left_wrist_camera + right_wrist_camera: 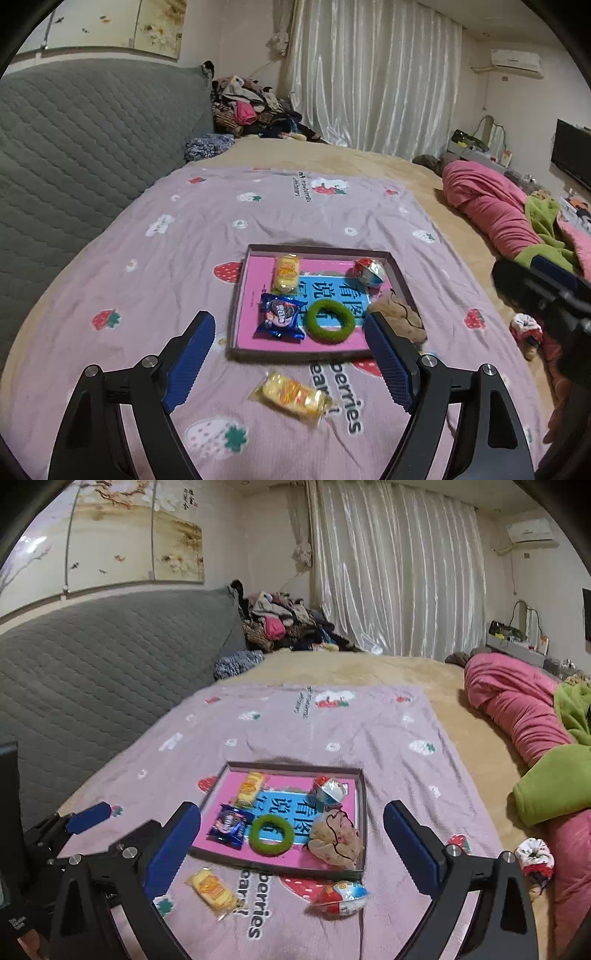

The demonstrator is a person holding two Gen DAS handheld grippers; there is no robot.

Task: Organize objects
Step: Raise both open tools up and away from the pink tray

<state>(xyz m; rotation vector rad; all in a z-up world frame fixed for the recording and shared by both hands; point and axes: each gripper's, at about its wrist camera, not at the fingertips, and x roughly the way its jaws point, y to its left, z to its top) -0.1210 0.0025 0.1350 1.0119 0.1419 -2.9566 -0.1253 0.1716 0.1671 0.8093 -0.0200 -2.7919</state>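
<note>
Above a bed spread with a lilac strawberry-print blanket, the left gripper hangs with its blue-padded jaws spread wide and nothing between them. The right gripper is likewise wide apart and empty — both point down toward a shallow dark-rimmed tray with a pink printed base.

Inside the tray lie five things: a yellow snack pack at the far left, a blue biscuit packet nearer the camera, a green ring touching that packet's right edge, a red-and-silver foil packet in the far right corner, and a beige drawstring pouch against the tray's right wall.

Two items lie on the blanket outside the tray, just in front of its near wall — a second yellow snack pack to the left, and a second red, white and blue foil packet at the near right corner, seen only in the right wrist view.

Beyond the blanket's right edge a small red-and-white cloth bundle rests on the tan bedcover, near a rolled pink quilt and a green blanket. A grey quilted headboard runs along the left, with a pile of clothes at its far end and pale curtains behind.
</note>
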